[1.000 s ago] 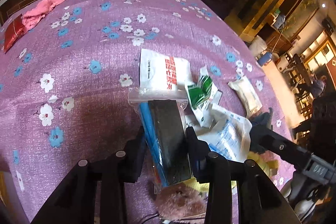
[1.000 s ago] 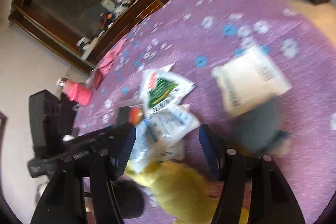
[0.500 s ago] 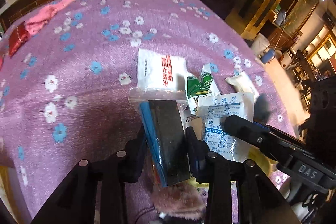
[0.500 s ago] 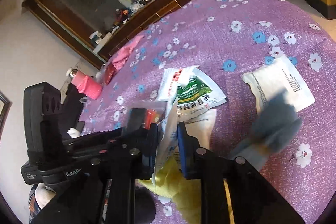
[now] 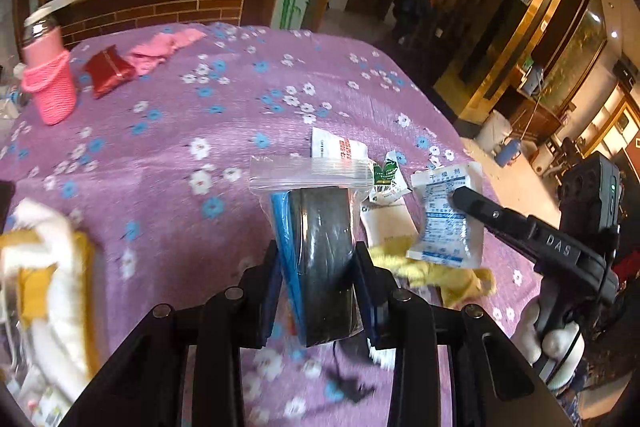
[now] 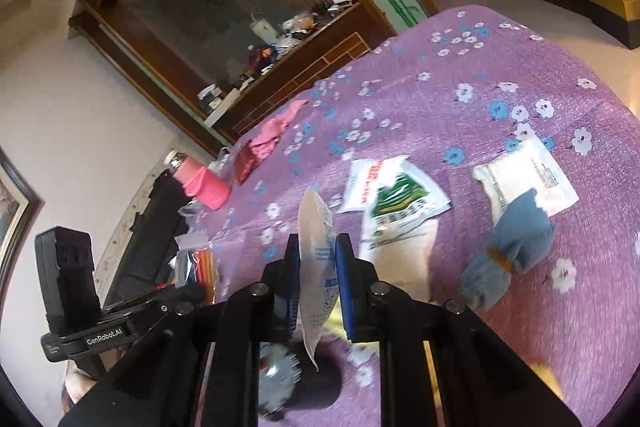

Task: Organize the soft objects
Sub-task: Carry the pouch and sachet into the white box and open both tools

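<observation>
Left gripper (image 5: 316, 267): both fingers pressed against the sides of a clear zip-seal plastic bag holding a dark roll and a blue strip (image 5: 316, 223), which stands upright above the purple flower-printed tablecloth (image 5: 168, 131). Right gripper (image 6: 318, 267): fingers pinching a white sachet printed in blue (image 6: 316, 247), held edge-on and lifted off the cloth; in the left wrist view the same sachet (image 5: 444, 215) hangs from the black finger (image 5: 480, 211) that reaches in from the right.

On the cloth beyond the grippers — a white packet with red lettering (image 5: 336, 147), a green-and-white foil packet (image 6: 400, 203), a plain white pouch (image 6: 524, 179) and, partly overlapping that pouch, a rolled blue cloth bound with a yellow band (image 6: 508, 255). A yellow plush item (image 5: 436, 267) lies just beneath the sachet.

At the far edge of the cloth: a pink knitted bottle sleeve (image 5: 50, 87), a red foil packet (image 5: 108, 71) and a pink folded cloth (image 5: 164, 47).
</observation>
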A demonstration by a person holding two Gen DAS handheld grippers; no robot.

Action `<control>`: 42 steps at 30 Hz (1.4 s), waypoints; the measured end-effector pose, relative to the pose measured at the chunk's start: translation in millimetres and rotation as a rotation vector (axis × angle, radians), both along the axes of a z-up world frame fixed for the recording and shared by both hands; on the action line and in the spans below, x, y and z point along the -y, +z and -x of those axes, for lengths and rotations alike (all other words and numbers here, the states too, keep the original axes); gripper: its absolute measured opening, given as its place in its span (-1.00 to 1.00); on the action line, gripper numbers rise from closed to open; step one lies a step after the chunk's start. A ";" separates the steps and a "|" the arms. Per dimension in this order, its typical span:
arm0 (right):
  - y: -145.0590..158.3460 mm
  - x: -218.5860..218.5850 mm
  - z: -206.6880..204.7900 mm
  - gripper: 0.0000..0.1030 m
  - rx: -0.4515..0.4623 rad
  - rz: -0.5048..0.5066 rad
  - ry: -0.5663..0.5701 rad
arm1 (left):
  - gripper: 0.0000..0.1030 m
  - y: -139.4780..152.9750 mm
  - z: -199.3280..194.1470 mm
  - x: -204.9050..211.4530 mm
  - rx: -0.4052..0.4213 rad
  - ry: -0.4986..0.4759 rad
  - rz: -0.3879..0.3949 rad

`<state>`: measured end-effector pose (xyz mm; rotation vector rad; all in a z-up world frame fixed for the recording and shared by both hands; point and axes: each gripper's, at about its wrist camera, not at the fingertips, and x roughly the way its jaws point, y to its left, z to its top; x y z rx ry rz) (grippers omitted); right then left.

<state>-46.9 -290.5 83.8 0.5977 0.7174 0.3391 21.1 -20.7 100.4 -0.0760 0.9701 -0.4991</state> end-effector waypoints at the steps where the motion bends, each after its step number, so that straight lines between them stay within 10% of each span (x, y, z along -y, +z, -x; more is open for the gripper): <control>1: 4.5 -4.1 4.0 -0.69 0.007 0.007 0.007 | -0.32 3.1 6.6 -6.9 0.010 0.005 0.006; 25: 50.9 -177.6 41.1 -0.72 0.052 0.030 0.343 | -0.32 -0.2 94.0 -246.9 0.044 0.386 0.134; 42: 13.7 -311.4 -10.8 -0.71 -0.134 -0.059 0.544 | -0.31 -45.7 124.4 -287.4 -0.070 0.390 0.139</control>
